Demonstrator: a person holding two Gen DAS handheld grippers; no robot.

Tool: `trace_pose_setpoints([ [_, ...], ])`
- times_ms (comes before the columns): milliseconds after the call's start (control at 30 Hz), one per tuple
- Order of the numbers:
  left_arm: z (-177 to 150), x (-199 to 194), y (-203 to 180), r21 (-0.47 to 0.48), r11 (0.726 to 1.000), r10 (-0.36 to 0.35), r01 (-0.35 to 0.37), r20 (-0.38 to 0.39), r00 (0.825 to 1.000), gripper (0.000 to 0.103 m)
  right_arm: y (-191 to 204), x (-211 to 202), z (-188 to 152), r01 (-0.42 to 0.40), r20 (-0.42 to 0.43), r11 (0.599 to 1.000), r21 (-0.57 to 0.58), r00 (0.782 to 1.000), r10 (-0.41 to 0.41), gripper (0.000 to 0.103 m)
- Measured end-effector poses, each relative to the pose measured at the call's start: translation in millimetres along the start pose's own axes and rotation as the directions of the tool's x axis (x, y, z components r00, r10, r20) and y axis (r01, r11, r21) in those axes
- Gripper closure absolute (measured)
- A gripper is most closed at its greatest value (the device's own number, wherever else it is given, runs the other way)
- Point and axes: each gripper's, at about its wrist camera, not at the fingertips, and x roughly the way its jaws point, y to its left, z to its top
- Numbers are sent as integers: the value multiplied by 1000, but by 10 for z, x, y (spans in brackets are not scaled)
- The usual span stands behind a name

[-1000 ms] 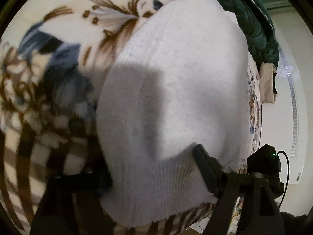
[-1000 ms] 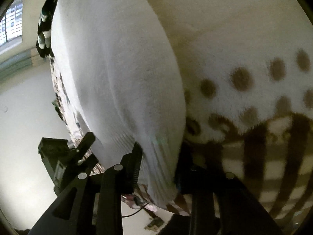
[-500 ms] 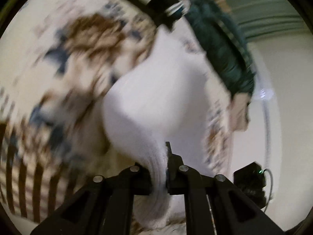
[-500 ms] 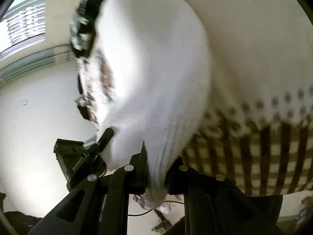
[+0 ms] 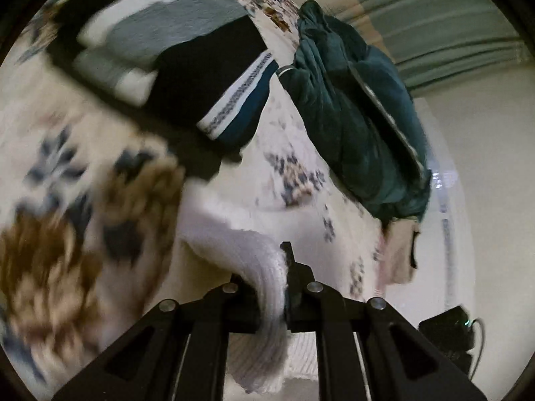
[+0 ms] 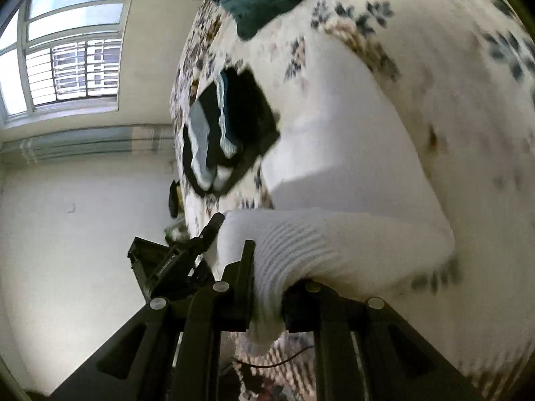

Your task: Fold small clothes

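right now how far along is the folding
Done: a striped black garment already lies folded on the flowered blanket. In hand: both tongs, left and right, are shut on the ribbed edge of the white sweater, lifting it off the blanket, so its fold is only starting. Left: finishing that fold, and the green jacket is still a heap.

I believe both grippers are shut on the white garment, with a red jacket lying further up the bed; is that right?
Nearly. The jacket is dark green, not red, as the left wrist view shows. Both the left gripper and right gripper are indeed shut on the white garment over the bed.
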Motion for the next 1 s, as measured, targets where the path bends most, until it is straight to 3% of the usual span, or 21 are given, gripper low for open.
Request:
trace_pose_setpoints([
  [67,277,329,-12,18,998,61,-60,-58,996,87,9,159,371,11,16,1000,-3,1000,-11,90],
  [133,428,480,-3,33,995,99,-97,-90,991,73,-70,262,750,12,26,999,37,1000,-13,88],
  [267,357,165,-195,163,977,141,-136,-17,990,62,-285,572,1427,-14,-31,989,147,999,19,65],
  [300,230,15,-274,216,964,155,-153,9,988,59,-276,557,1459,-7,-30,992,126,999,11,52],
  [400,-262,-262,-479,356,911,202,-206,50,978,44,-234,448,1429,-8,-57,997,75,998,13,45],
  [467,-651,-254,-570,432,873,239,-224,21,971,44,-246,317,1323,23,-61,999,34,998,-21,44],
  [600,-1230,310,-612,574,773,393,-272,-96,914,44,-391,11,991,157,-37,986,-47,987,-159,44],
  [667,-1316,595,-640,636,713,445,-295,-84,892,49,-506,-59,850,213,-32,975,-69,976,-215,44],
  [700,-1245,658,-639,635,714,432,-296,-67,899,72,-565,-81,791,246,-30,966,-77,968,-249,43],
  [733,-1143,652,-619,615,727,422,-305,-50,905,86,-616,-97,747,266,-30,960,-82,963,-269,43],
  [800,-759,602,-486,527,768,427,-365,5,904,86,-712,-91,699,296,-33,952,-83,953,-300,43],
  [867,-331,498,-230,388,829,425,-401,26,905,82,-755,-81,694,314,-35,945,-88,948,-318,43],
  [933,-2,360,22,242,904,366,-353,-8,931,81,-752,-57,703,335,-25,936,-107,940,-339,43],
  [1000,127,139,130,163,933,325,-321,-1,946,77,-718,3,738,347,-20,929,-128,936,-352,43],
])
